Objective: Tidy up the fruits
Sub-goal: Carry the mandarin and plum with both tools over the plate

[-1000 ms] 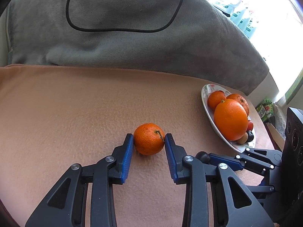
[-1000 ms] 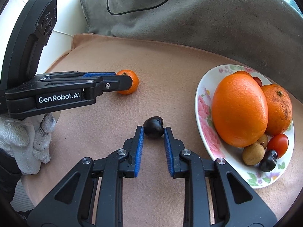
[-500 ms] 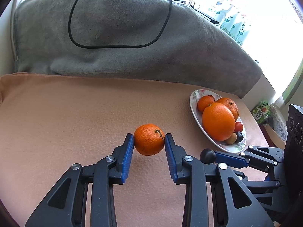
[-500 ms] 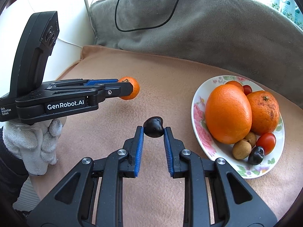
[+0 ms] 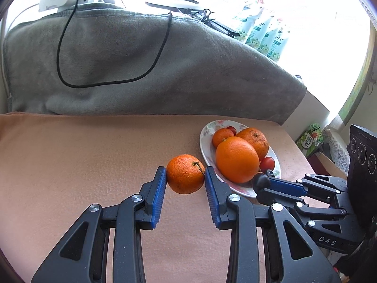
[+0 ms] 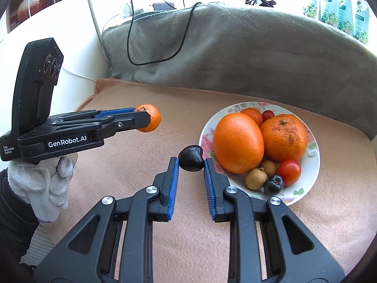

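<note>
Mandarin (image 5: 185,174), pitted orange with a short stem, was clamped in the left hand-held gripper (image 5: 185,176); the right hand-held gripper (image 6: 190,162) pinched a glossy dark plum (image 6: 190,158).

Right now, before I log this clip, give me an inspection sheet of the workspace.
Surface: tan blanket, nothing loose lying on it.
Job's things: floral plate holds a large orange, two smaller oranges, two cherry tomatoes, two brown longans and a dark plum.
Clutter: nothing seen.
Grippers: left gripper shut on mandarin, off the blanket; right gripper shut on dark fruit, near the plate's rim.
Cables: black cable looped on the grey cushion.
Surroundings: green-white pouches by the bright window.
</note>
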The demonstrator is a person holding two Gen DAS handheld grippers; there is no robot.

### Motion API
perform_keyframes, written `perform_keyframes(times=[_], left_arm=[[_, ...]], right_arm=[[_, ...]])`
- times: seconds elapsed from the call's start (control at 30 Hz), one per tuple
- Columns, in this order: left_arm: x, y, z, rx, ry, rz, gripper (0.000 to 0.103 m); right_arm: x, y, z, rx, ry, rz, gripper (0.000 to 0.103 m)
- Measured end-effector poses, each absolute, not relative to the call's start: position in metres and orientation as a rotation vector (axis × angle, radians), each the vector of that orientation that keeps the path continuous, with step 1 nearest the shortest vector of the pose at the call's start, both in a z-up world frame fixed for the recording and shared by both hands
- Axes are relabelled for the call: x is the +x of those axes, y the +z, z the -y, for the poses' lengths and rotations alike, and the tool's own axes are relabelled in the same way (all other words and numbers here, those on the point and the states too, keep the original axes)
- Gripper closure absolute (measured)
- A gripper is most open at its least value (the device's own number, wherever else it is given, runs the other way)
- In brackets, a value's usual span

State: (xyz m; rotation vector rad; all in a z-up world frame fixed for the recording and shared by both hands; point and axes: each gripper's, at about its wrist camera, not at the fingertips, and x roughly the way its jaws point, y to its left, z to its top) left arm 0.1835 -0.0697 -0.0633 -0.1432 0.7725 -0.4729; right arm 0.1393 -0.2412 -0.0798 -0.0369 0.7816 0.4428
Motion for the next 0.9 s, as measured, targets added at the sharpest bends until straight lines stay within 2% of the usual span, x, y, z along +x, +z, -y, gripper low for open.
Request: perform_keyframes(times=[0.9], left_arm=[[0.204,-0.055,0.130,-0.102,-0.548,-0.772,0.071]], right_arm=[[0.151,-0.072,0.345,0.088,0.281,-0.756,0.080]])
